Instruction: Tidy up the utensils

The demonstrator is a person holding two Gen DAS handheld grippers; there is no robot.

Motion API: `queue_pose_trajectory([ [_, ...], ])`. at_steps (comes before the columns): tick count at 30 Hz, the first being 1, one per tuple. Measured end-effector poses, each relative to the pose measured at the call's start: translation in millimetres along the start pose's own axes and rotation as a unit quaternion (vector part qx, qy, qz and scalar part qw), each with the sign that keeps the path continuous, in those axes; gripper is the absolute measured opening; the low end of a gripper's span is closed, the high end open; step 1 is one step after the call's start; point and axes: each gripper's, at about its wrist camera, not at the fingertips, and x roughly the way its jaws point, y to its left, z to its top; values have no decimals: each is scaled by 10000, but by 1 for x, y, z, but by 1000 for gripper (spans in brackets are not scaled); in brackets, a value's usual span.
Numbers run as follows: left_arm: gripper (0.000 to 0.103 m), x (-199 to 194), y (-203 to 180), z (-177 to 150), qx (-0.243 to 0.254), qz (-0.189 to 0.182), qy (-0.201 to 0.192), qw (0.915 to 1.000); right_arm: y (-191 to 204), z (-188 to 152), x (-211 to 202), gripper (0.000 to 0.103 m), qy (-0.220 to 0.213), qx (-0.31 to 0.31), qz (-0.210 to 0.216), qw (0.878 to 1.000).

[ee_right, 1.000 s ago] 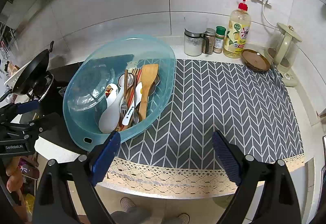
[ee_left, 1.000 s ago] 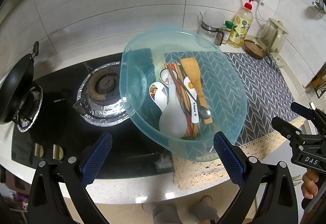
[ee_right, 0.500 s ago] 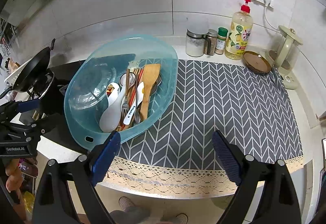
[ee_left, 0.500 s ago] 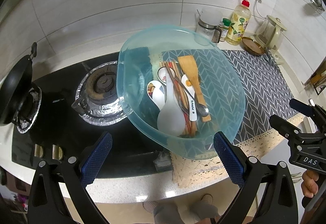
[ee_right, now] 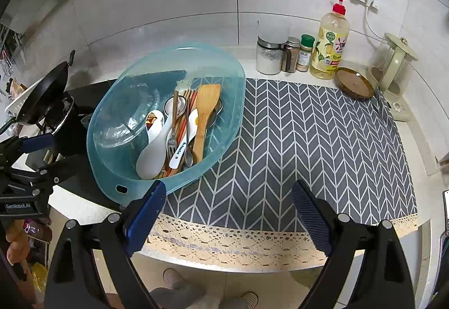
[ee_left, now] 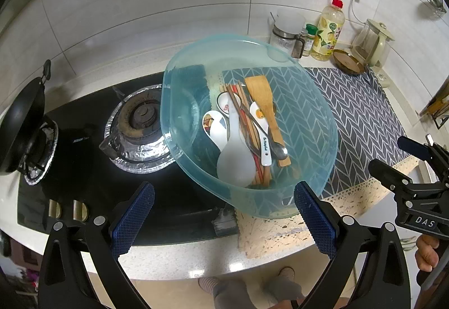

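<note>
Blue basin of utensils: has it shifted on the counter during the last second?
No. The basin still covers the same left strip of the chevron mat; no shift shows.

Home kitchen. Evidence: gas hob [ee_left: 140, 118] with foil-lined burner, black wok [ee_left: 19, 123], white tiled backsplash [ee_right: 174, 6], dish soap bottle [ee_right: 332, 39], spice jars [ee_right: 306, 56], glass kettle [ee_right: 394, 67], countertop mat [ee_right: 308, 146].

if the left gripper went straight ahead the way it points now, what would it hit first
Most likely the near rim of the blue plastic basin, which sits between the open left gripper fingers. The utensils inside, such as the white rice paddle, lie beyond it. Depth is uncertain.
</note>
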Motion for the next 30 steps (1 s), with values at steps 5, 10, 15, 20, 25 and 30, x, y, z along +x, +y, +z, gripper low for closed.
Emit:
queue_pose_trajectory([
  [5, 99, 1, 1, 0, 5, -17, 10, 10000, 0, 0, 0, 88, 10, 20, 98, 9999],
  [10, 99, 1, 0, 0, 12, -23, 11, 10000, 1, -1, 0, 88, 9, 32, 126, 9999],
  [15, 99, 2, 0, -2, 10, -46, 7, 10000, -1, -2, 0, 88, -2, 49, 173, 9998],
  [20, 99, 4, 3, -2, -5, -120, 0, 9999, -3, -1, -1, 88, -21, 142, 252, 9996],
  [25, 99, 4, 6, 0, -19, -171, -47, 9998, -3, -1, -1, 88, -37, 163, 282, 9995],
  [30, 99, 3, 10, 1, -50, -195, -78, 9998, -2, 0, -2, 88, -63, 225, 298, 9993],
])
